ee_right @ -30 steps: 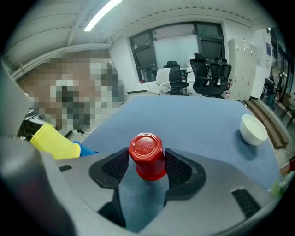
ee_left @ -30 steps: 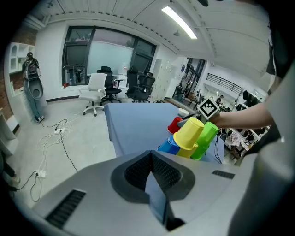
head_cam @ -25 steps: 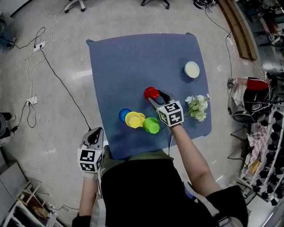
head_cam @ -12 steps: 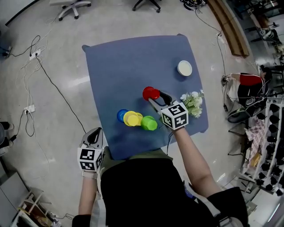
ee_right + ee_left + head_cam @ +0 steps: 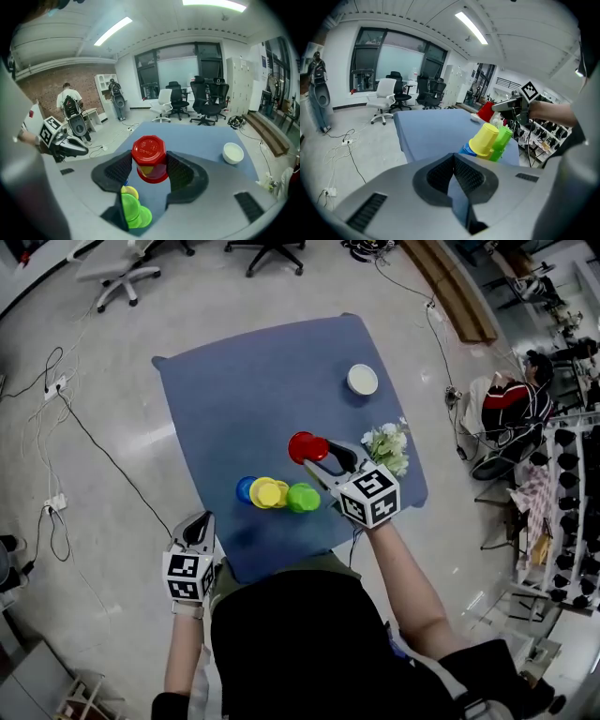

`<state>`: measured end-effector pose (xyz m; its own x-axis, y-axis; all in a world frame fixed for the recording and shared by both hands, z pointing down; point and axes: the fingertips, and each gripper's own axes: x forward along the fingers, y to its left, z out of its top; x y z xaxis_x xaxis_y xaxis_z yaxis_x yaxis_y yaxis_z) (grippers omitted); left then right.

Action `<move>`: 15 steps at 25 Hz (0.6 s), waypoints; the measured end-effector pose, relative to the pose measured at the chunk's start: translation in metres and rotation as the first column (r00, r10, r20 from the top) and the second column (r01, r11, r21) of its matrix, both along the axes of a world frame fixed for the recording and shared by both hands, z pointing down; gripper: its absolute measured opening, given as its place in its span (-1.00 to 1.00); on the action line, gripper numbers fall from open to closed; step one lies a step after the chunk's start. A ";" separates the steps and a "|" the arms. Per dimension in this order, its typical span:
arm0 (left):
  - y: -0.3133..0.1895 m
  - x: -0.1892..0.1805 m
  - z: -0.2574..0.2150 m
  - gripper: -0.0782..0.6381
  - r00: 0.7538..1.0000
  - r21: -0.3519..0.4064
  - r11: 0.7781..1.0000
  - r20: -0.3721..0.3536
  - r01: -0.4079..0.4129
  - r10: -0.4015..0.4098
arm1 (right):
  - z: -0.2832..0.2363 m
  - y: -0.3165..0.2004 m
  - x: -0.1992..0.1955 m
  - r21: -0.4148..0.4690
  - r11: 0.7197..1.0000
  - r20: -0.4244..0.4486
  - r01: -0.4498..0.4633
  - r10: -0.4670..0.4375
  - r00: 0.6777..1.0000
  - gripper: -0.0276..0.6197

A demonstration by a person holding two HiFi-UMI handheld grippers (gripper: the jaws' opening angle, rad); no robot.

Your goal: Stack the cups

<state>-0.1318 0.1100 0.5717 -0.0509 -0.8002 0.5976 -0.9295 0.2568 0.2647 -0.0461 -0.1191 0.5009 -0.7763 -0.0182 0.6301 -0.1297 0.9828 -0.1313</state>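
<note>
I see a blue cloth (image 5: 234, 381) covering the table. White bowl (image 5: 362, 380) sits near its far right corner. A bunch of white flowers (image 5: 386, 446) lies at the right edge, well apart from the bowl. White office chair (image 5: 117, 268) stands on the grey floor (image 5: 94, 352) beyond. Person in red (image 5: 511, 404) sits off right, near racks (image 5: 567, 512).

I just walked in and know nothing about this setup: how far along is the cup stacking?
Partly done, it seems: the blue cup, yellow cup and green cup huddle overlapping on the table. In hand: the right claw grips the red cup upside down. Remaining: setting it onto the others. The left claw is shut, empty.
</note>
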 end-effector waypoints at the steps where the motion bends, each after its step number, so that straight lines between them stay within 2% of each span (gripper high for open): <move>1: -0.001 0.001 0.001 -0.75 1.000 0.002 1.000 0.002 -0.010 0.010 | -0.004 0.004 0.002 0.003 1.000 0.001 0.002 -0.002 1.000 -0.18; 15: -0.010 0.017 0.001 -0.75 0.994 0.028 0.993 0.000 -0.112 0.112 | -0.036 0.060 0.030 0.045 0.997 -0.060 0.058 -0.055 0.997 -0.18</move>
